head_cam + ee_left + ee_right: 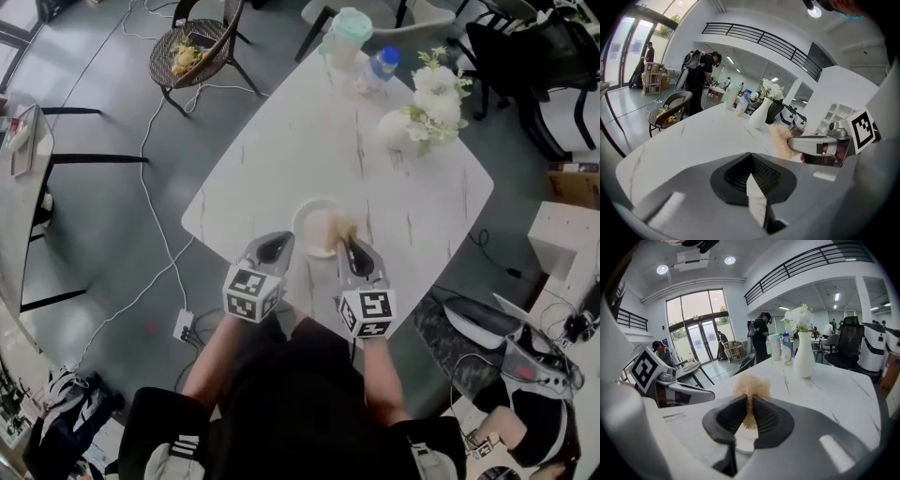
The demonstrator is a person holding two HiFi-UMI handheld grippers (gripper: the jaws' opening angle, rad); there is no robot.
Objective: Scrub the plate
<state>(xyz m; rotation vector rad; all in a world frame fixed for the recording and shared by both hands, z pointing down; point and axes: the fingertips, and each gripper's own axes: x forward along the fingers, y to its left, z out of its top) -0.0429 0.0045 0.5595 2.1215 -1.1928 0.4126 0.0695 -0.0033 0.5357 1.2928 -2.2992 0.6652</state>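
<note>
A small white plate (309,217) lies near the front edge of the white marble table (281,141). My right gripper (349,242) is shut on a tan fibrous scrubber (345,226) and holds it on the plate's right part. In the right gripper view the scrubber (751,386) sticks out past the shut jaws (750,401), with the plate (743,439) below them. My left gripper (279,240) is shut, its tip at the plate's near-left rim. In the left gripper view its jaws (751,157) meet, and only a thin white sliver shows behind them. The scrubber (780,140) shows to the right.
A white vase of white flowers (422,112), a mint-lidded cup (347,33) and a bottle (380,66) stand at the table's far side. A wicker chair (192,52) is beyond the far-left corner. Cables and a power strip (183,325) lie on the floor at the left.
</note>
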